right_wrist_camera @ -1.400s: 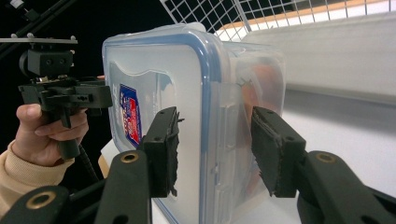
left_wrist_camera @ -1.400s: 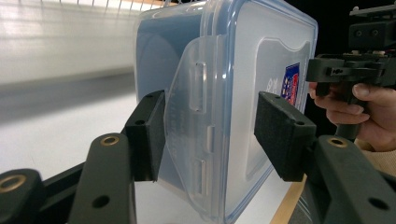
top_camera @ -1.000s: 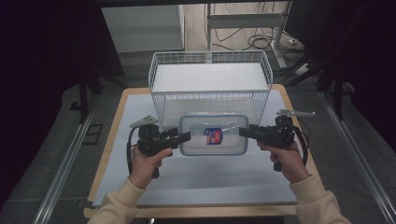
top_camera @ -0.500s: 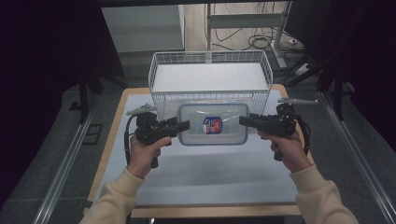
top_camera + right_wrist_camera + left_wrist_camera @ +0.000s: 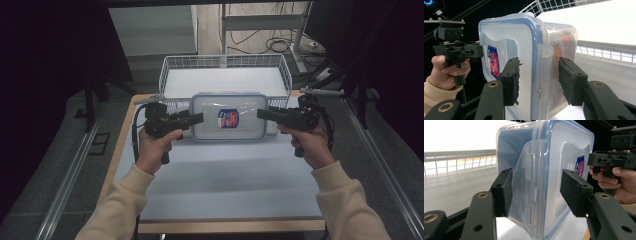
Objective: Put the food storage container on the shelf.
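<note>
The left gripper (image 5: 199, 118) and right gripper (image 5: 261, 113) each pinch an end of the lidded box (image 5: 228, 116), holding it level above the table (image 5: 225, 175), just in front of the wire basket (image 5: 225, 62).

The box (image 5: 229, 116) hides part of the basket's (image 5: 226, 62) front wall, at 6 o'clock of the basket, in the high view. Its label (image 5: 227, 119) is too small to read. In the left tool view the box's (image 5: 549, 170) lower corner is cut off at 6 o'clock, and whether the pads (image 5: 574, 192) touch it is unclear.
</note>
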Tool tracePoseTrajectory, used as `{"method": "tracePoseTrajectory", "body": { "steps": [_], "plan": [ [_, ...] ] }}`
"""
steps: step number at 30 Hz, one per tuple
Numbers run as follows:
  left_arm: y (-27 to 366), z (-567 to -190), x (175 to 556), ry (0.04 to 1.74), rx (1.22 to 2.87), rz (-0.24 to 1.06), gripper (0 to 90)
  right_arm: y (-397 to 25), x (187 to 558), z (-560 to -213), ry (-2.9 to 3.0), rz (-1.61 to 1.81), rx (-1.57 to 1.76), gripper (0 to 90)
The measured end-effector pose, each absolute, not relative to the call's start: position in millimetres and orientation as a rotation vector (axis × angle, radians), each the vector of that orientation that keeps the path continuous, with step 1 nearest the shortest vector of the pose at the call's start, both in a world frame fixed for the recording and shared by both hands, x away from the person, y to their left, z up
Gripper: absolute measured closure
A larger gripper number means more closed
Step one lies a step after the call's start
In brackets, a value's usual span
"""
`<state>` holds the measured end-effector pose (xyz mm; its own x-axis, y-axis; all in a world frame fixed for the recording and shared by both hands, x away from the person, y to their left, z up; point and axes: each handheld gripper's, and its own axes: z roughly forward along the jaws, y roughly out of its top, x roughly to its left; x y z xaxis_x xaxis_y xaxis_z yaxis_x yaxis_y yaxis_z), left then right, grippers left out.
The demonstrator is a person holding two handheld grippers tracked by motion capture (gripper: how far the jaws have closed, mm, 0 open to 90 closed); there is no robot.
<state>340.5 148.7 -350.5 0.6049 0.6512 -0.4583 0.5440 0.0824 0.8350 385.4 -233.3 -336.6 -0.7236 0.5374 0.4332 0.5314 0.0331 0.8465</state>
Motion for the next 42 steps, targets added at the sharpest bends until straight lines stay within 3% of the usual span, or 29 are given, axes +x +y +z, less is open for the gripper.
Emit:
{"method": "tracePoseTrajectory", "body": {
  "steps": [13, 42],
  "plan": [
    [149, -337, 360, 1.032, 1.572, 0.115, 44.7, -232, 403, -322, 2.249, 1.832, 1.162, 53.2],
    [160, -317, 440, 1.076, 1.534, 0.084, 44.7, -221, 483, -302, 2.228, 1.842, 1.250, 53.1]
  ]
}}
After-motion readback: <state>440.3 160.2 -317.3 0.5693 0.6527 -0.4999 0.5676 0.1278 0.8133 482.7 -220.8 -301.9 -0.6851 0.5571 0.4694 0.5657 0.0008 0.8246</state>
